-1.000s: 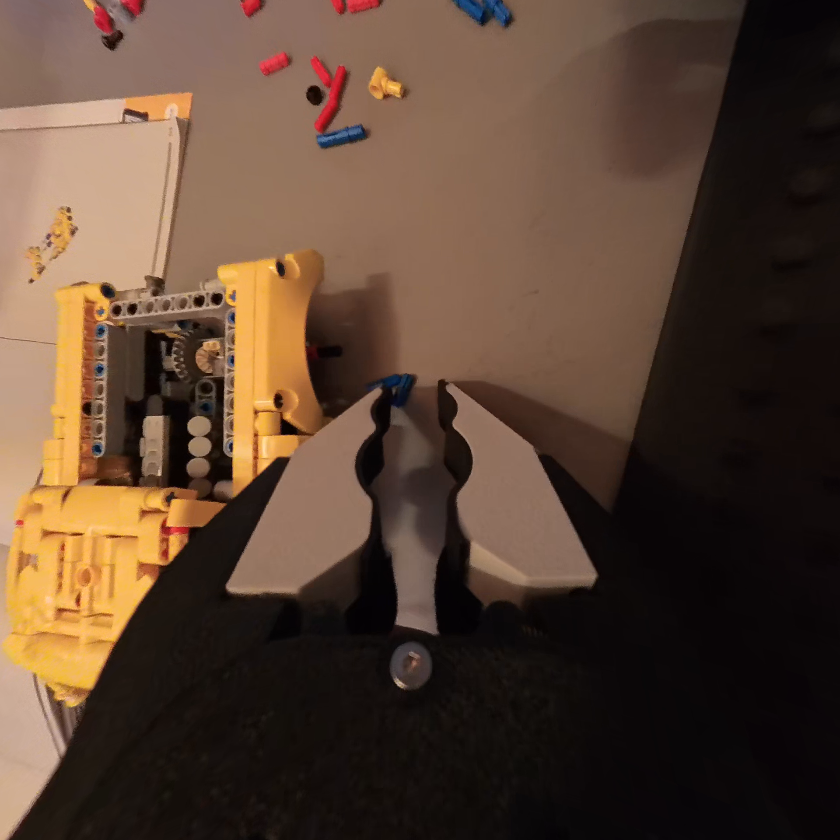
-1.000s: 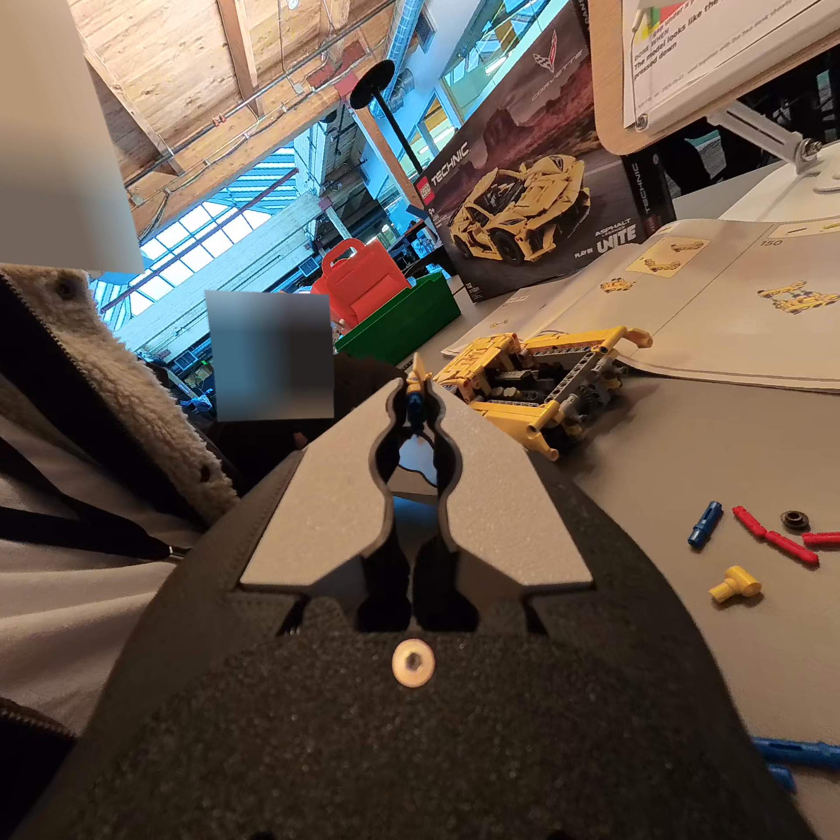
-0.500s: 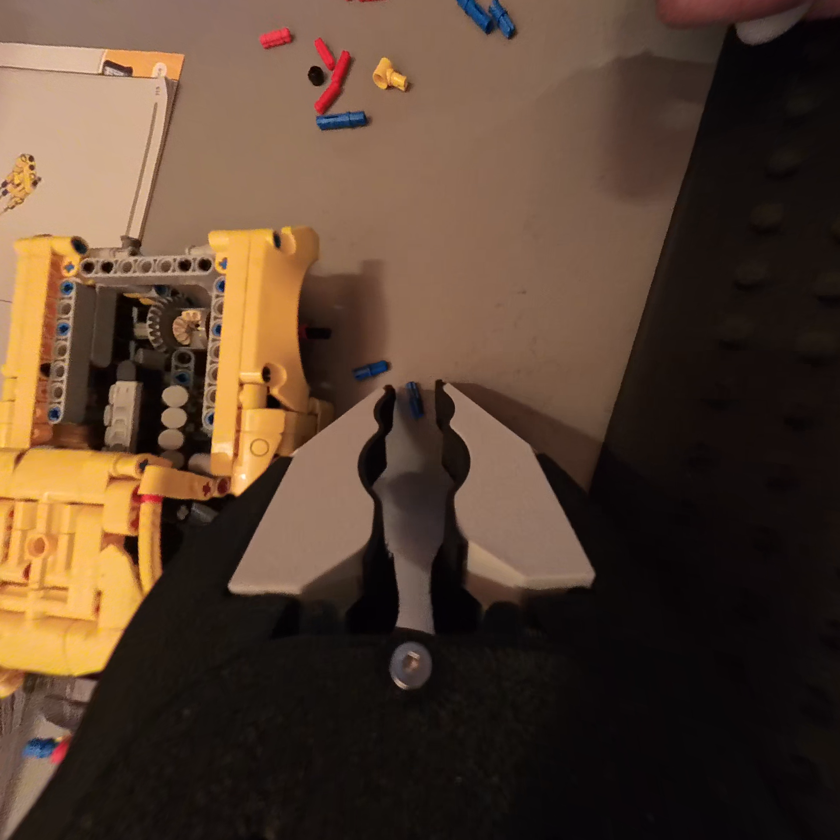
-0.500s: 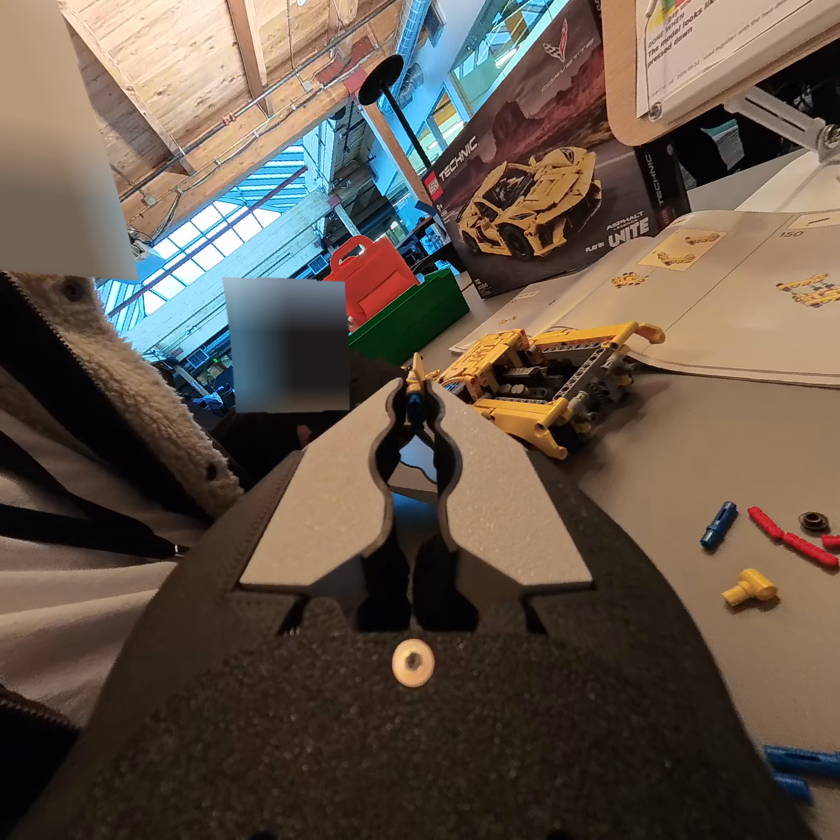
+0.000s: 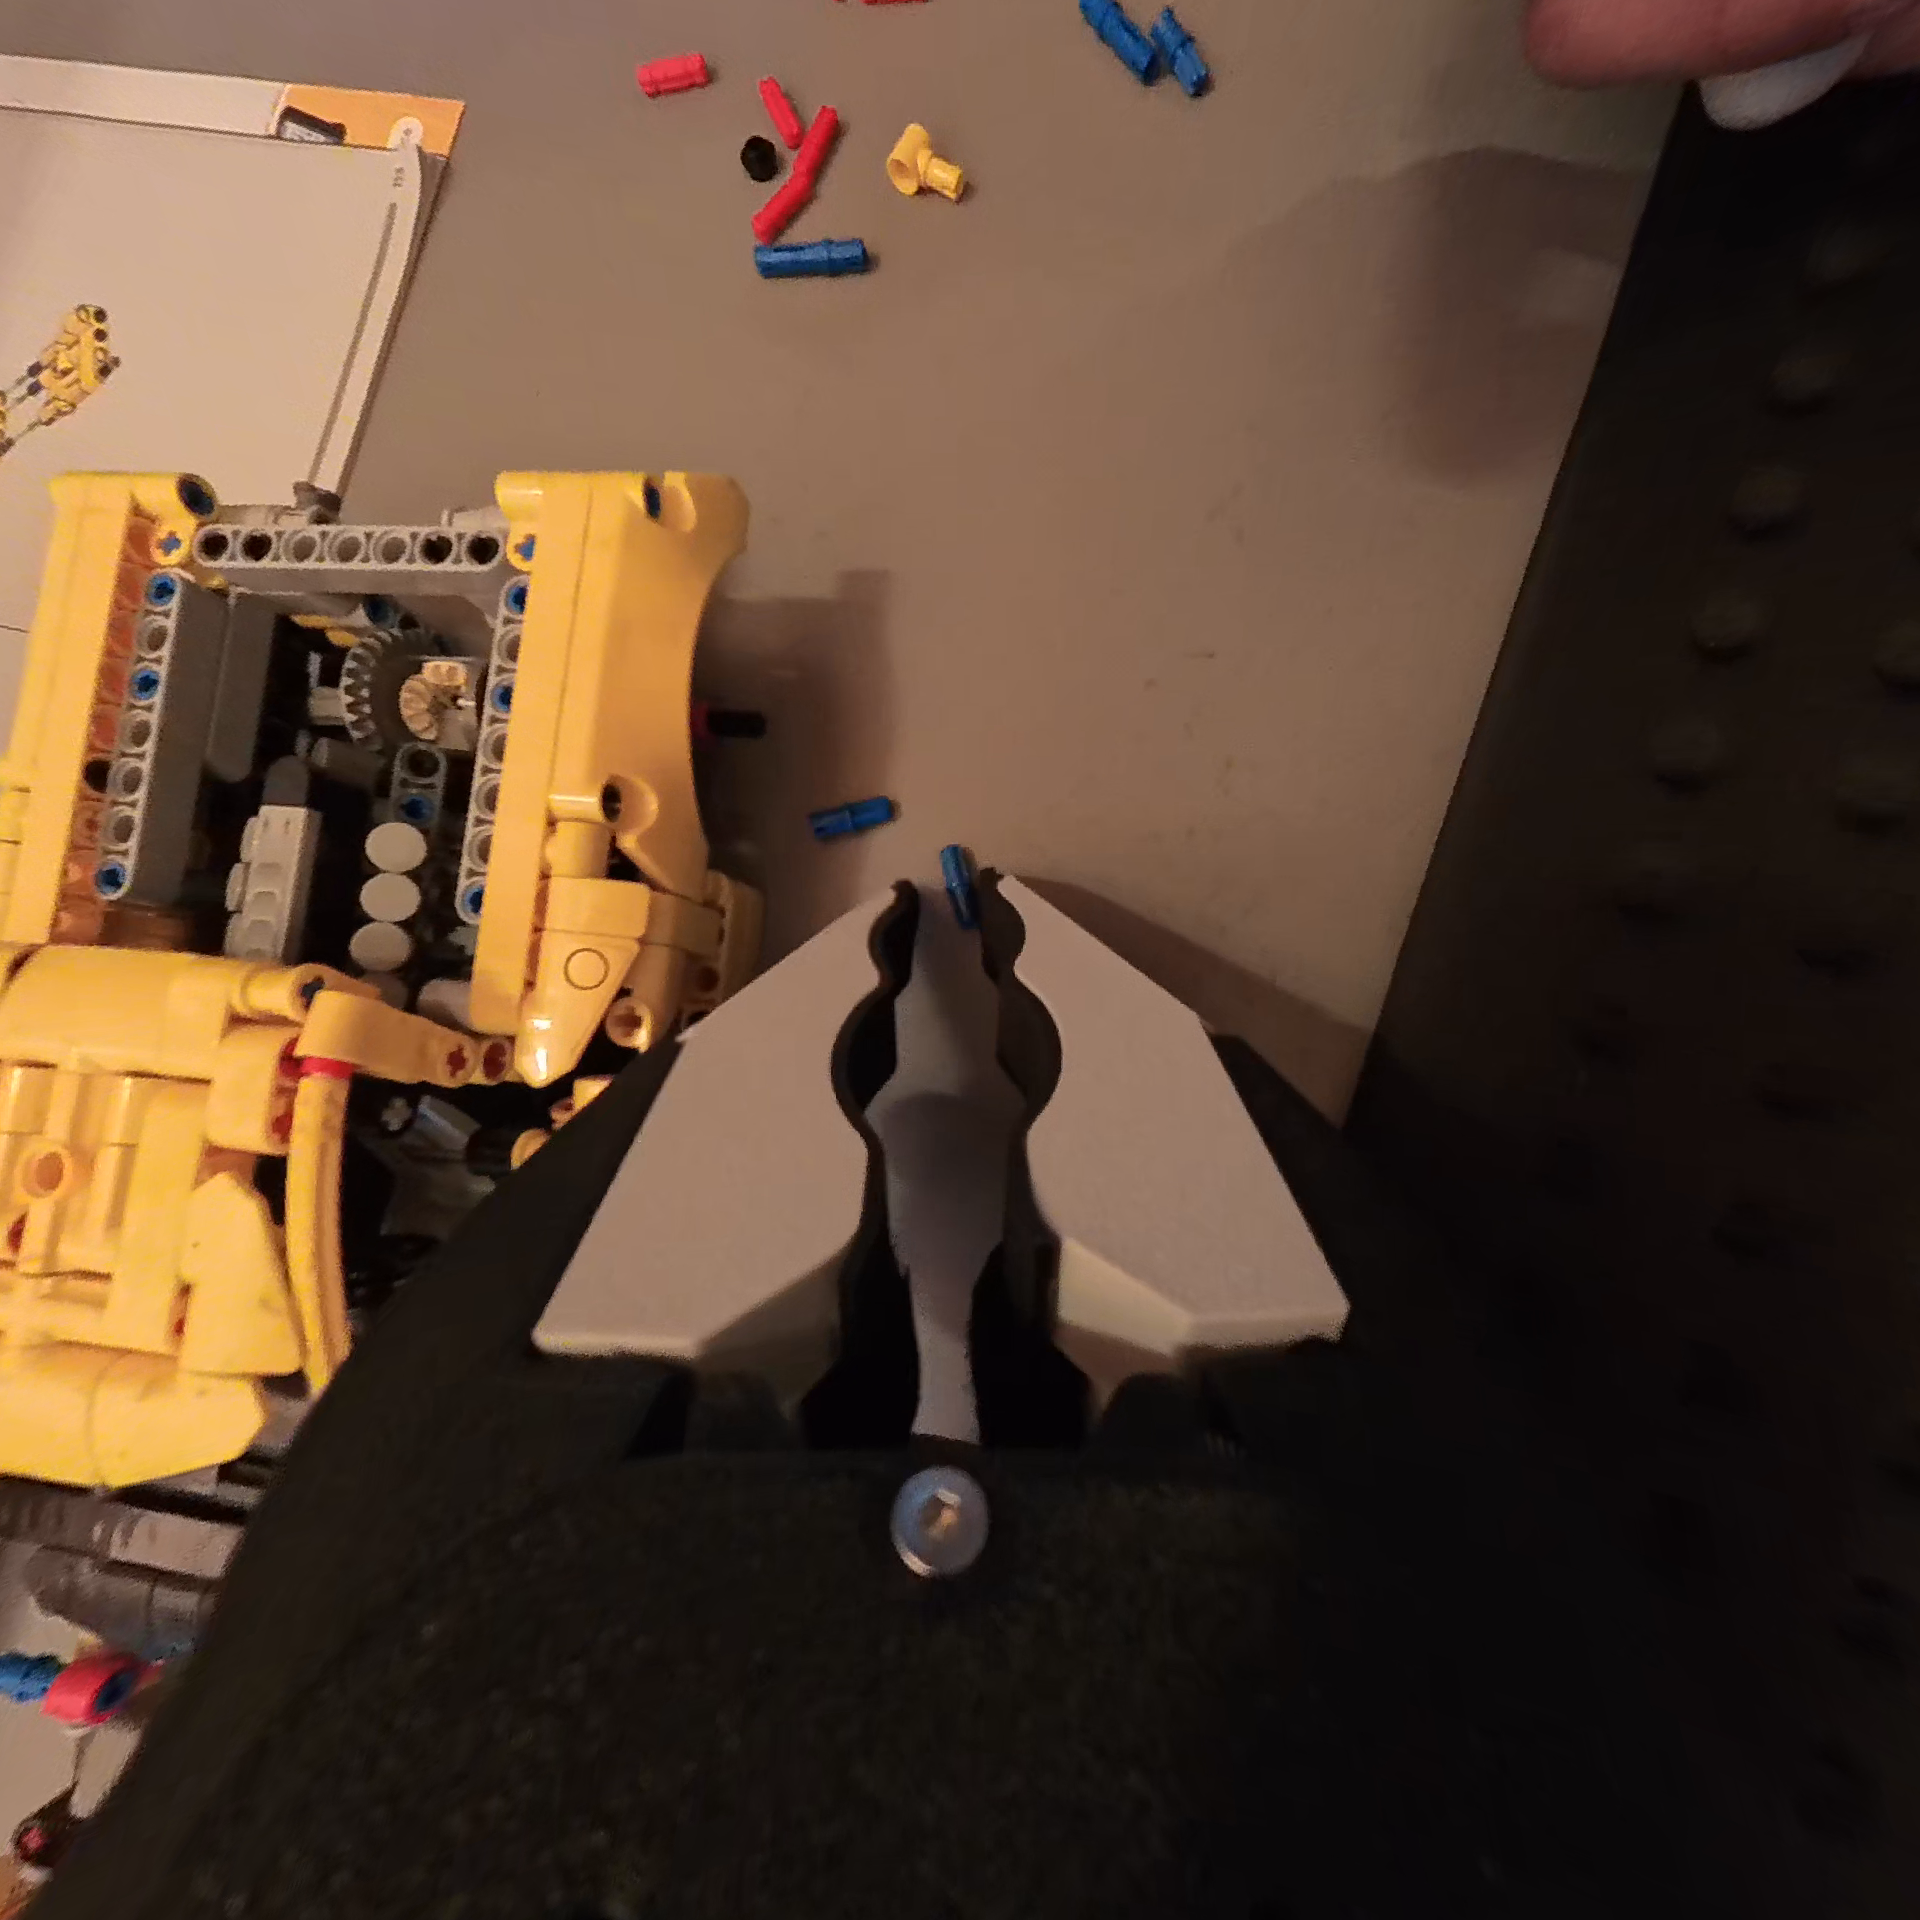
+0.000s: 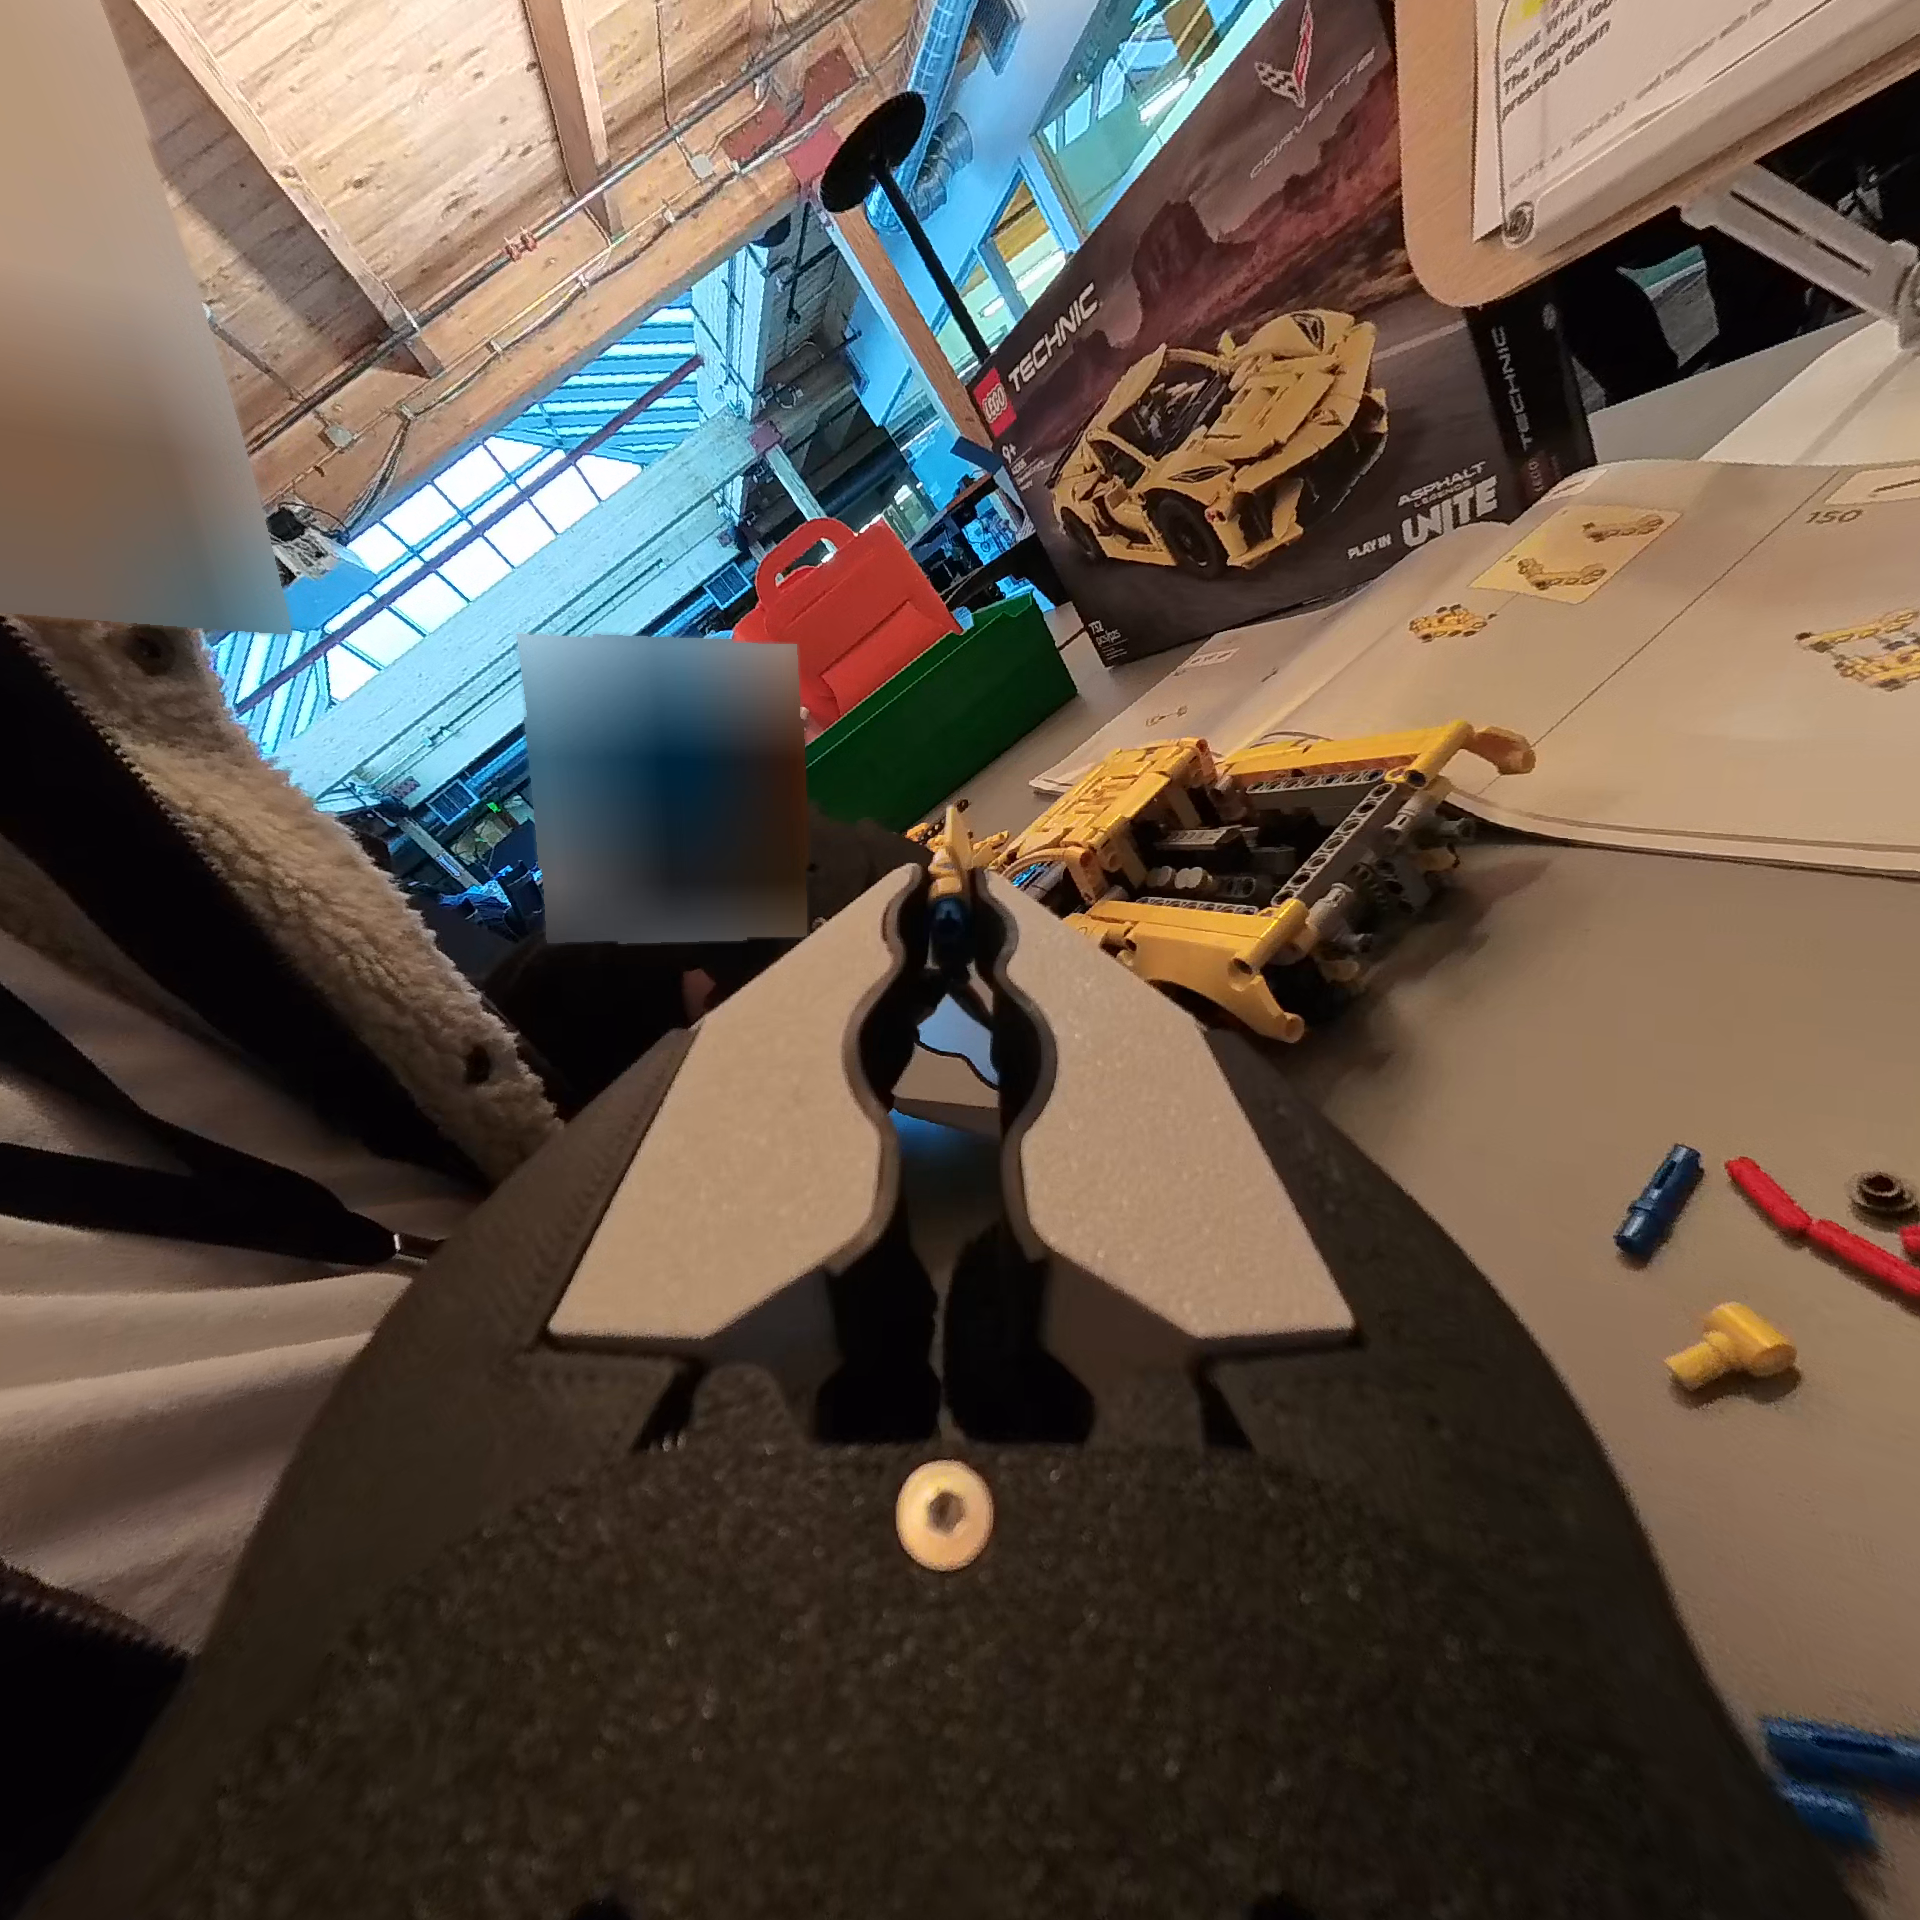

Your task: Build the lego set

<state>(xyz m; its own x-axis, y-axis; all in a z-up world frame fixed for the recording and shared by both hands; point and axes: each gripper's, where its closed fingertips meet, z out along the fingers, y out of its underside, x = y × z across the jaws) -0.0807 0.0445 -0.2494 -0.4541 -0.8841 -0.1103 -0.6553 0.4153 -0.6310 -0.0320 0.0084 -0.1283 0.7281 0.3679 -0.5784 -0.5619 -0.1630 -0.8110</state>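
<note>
The yellow car [image 5: 343, 883] sits on the grey bench [image 5: 1143, 520], partly on the open booklet [image 5: 208, 260]. The left claw [image 5: 951, 899] points down with a small blue pin [image 5: 958, 883] between its tips; I cannot tell if it grips. The right claw [image 6: 951, 914] pinches a little yellow piece [image 6: 951, 847], lifted and ready to add.

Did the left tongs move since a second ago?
Yes. The left tongs slid back from the loose parts toward the front of the yellow car, leaving one blue peg on the table.
</note>
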